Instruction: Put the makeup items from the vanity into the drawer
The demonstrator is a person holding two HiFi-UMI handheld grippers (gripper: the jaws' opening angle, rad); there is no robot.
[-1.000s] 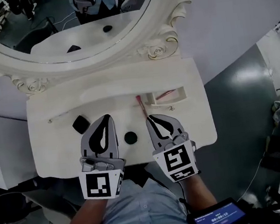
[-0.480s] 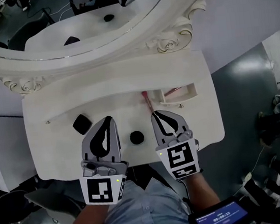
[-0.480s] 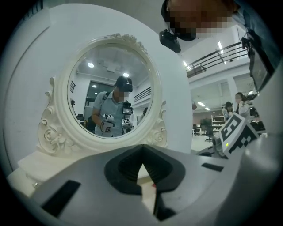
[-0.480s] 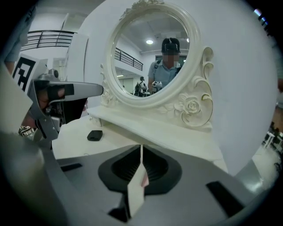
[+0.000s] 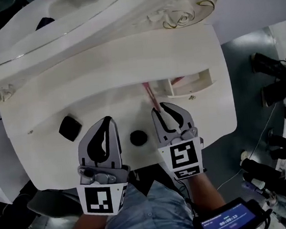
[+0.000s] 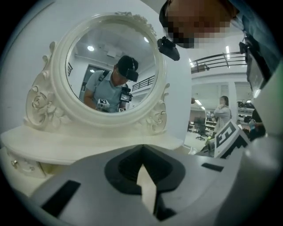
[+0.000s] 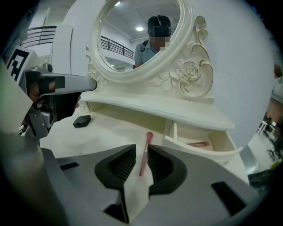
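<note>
The left tongs (image 5: 109,120) hover low over the front part of the white bench (image 5: 104,85). Their two jaws are closed, the tips meet each other, and they hold nothing; the left gripper view (image 6: 142,148) shows only the pale bench surface behind the hollow of the pads. The right tongs (image 5: 161,107) are beside them, pointing more steeply down to the bench. The jaws of the right tongs have just been opening and now stand a little apart. In the right gripper view (image 7: 140,148) the thin pink brush (image 7: 147,143) lies on the bench with its near end in the gap between the two jaws, but the pads do not press on it. From there the brush (image 5: 150,92) reaches away from the tips toward the oval mirror (image 7: 137,31). The small open drawer (image 5: 200,79) is just ahead and to the right of the right tongs, and a thin pink item (image 7: 196,143) lies inside it. A round black item (image 5: 138,137) rests on the bench between the two tongs. A square black case (image 5: 70,128) lies to the left of the left tongs, a little apart from them.
</note>
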